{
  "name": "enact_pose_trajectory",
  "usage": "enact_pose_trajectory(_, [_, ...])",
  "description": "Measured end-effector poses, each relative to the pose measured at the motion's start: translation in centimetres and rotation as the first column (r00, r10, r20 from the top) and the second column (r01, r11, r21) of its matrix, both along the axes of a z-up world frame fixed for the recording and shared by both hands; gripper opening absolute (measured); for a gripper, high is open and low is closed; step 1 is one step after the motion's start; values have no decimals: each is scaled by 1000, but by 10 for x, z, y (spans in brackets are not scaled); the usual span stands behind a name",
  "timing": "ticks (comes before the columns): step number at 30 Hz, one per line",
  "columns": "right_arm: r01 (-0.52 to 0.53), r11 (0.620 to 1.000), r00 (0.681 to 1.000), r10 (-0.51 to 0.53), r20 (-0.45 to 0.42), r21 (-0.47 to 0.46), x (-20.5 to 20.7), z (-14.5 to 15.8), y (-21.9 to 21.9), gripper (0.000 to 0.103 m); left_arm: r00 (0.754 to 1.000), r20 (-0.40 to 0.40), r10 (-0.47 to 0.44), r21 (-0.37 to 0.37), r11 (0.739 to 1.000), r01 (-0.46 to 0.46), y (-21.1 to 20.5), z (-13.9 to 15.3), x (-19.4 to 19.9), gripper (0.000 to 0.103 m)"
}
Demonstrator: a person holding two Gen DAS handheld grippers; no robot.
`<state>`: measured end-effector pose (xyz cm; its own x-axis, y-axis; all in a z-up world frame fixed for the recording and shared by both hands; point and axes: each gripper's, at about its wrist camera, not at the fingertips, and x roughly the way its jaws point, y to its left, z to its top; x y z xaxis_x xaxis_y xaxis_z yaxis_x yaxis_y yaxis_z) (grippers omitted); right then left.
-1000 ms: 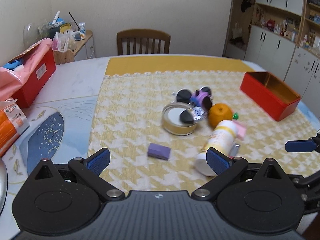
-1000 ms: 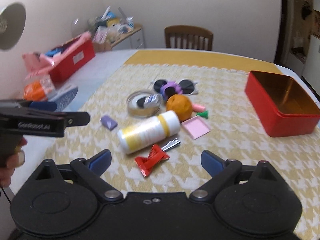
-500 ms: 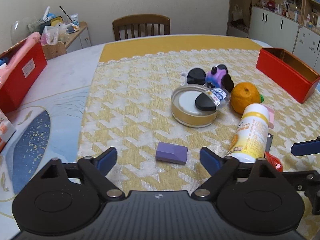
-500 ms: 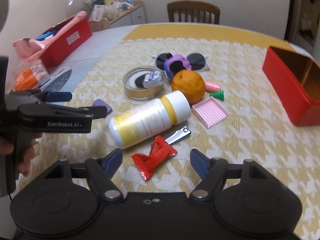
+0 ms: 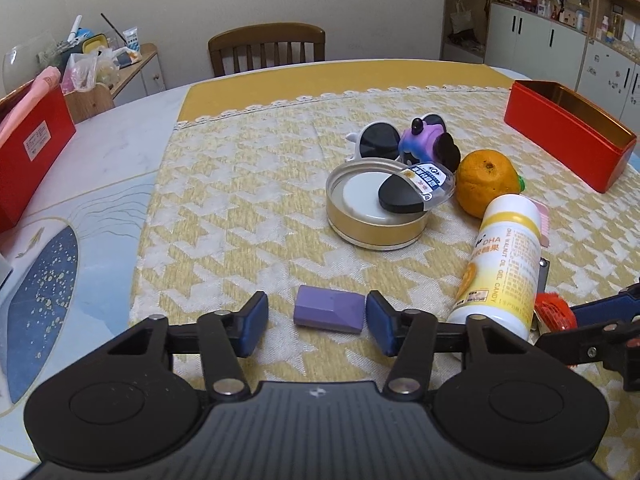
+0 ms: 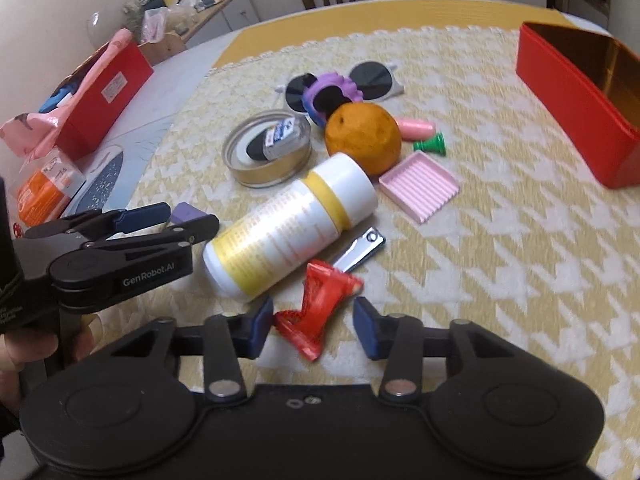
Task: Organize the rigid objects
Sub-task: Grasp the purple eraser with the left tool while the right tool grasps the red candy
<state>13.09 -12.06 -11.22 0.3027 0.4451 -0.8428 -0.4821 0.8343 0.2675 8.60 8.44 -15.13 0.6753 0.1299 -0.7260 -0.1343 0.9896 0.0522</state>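
While its jaws are closing, the left gripper (image 5: 316, 322) sits low in the middle of the left wrist view with a small purple block (image 5: 329, 314) between its blue pads. The right pad is at the block's edge; the left pad (image 5: 254, 324) stands a little apart from it, so the block is not yet clamped. The block lies flat on the yellow-and-white cloth (image 5: 240, 216). Above it, right of centre, a round gold tin (image 5: 376, 228) holds a small black-and-clear case (image 5: 416, 192). Behind the tin lie dark sunglasses (image 5: 378, 142) and a purple toy (image 5: 422, 144), with an orange (image 5: 486, 182) to the right. A white and yellow bottle (image 5: 500, 268) lies on its side at the right. A red box (image 5: 568, 132) stands open in the upper right. The right gripper's tip (image 5: 600, 312) pokes in at the right edge.

In the right wrist view, the right gripper (image 6: 314, 328) is low in the centre, jaws closing around a crumpled red wrapper (image 6: 320, 304). The left pad looks to be touching the wrapper's lower end; the right pad (image 6: 366, 330) is apart from it. Just above lies a metal nail clipper (image 6: 360, 250), beside the bottle (image 6: 288, 228). A pink ridged tray (image 6: 418, 186), a pink capsule-shaped piece (image 6: 414, 128) and a green piece (image 6: 430, 146) lie right of the orange (image 6: 362, 140). The left gripper (image 6: 160, 220) shows at the left edge, held in a hand (image 6: 24, 356), with the purple block (image 6: 188, 212) at its tips. The red box (image 6: 576, 108) is at the upper right.
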Motion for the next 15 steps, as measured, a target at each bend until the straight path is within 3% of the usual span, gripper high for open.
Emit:
enact_pose_trajectory(4, [6, 1000, 1000, -6, -8, 5, 2, 1, -2, 30, 1000, 8, -19, 5, 1000, 19, -2, 0, 0, 36])
enact_pose_trajectory(15, [-4, 1000, 999, 4, 53, -2, -2, 8, -10, 25, 1000, -3, 22, 2, 1000, -22, 2, 5, -3, 35])
